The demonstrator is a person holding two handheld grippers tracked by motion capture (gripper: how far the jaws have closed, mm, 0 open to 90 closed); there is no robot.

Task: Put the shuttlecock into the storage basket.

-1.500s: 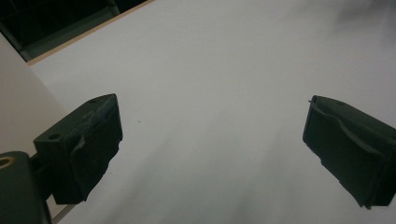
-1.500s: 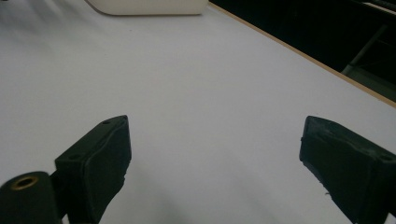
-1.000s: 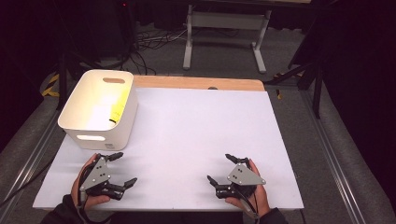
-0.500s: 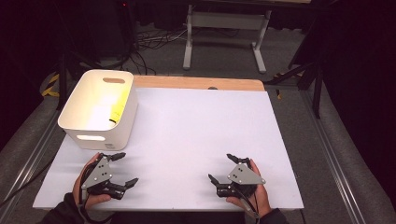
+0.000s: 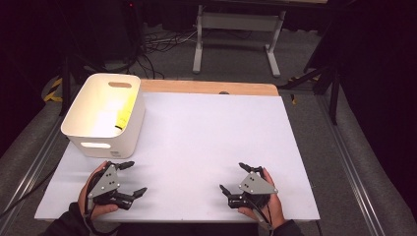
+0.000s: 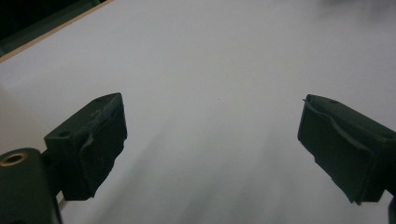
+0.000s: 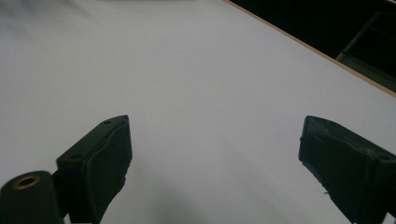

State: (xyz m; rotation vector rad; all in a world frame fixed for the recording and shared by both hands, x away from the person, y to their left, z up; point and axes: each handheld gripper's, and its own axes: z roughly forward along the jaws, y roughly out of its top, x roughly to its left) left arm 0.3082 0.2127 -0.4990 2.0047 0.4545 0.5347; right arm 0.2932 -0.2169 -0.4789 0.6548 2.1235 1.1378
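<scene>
Both units rested at the near edge of the table (image 5: 206, 147), jaws apart and empty: left hand-held gripper (image 5: 129, 179), right hand-held gripper (image 5: 237, 178). The white bin (image 5: 105, 115), holding something yellow, stood far-left. No step appeared begun; a next move probably required reaching toward it.

A person's two hands rest low at the near edge, each holding a gripper: the left gripper (image 5: 133, 178) and right gripper (image 5: 234, 178) both point inward, jaws spread wide and empty.
</scene>
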